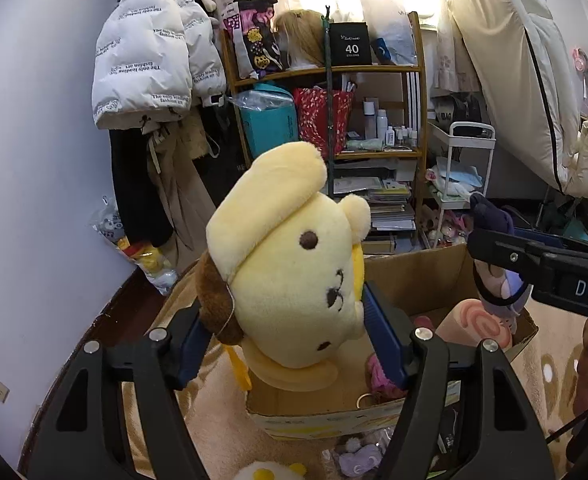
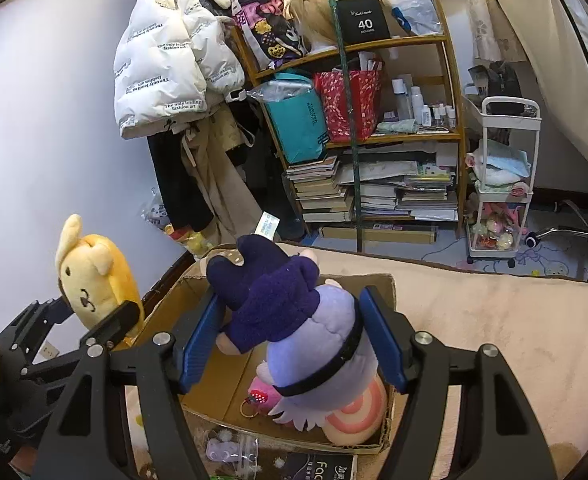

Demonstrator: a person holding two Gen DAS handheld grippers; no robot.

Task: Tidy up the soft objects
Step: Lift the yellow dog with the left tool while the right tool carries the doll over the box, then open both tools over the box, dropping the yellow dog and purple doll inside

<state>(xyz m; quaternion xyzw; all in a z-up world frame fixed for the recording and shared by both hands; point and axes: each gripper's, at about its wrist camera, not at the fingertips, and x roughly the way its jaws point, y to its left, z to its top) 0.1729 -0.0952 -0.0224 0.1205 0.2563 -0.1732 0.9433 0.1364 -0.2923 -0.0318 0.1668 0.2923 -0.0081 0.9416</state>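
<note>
My left gripper (image 1: 284, 308) is shut on a yellow plush dog (image 1: 294, 264) with a beret and a brown ear, held over the near left corner of an open cardboard box (image 1: 426, 276). My right gripper (image 2: 290, 300) is shut on a lilac plush doll (image 2: 318, 344) with dark purple clothes, above the same box (image 2: 378, 284). In the box lie a pink swirl plush (image 2: 358, 412) and a small pink charm with a key ring (image 2: 260, 398). The right wrist view shows the yellow dog (image 2: 94, 276) at the left. In the left wrist view the right gripper (image 1: 534, 264) comes in from the right edge.
The box rests on a beige fleece surface (image 2: 494, 320). Behind it stand a crowded wooden shelf (image 2: 374, 136), a white trolley (image 2: 502, 184) and coats on the wall (image 1: 146, 60). A clear bag with a small purple plush (image 1: 358, 456) and a yellow-white plush (image 1: 270, 472) lie before the box.
</note>
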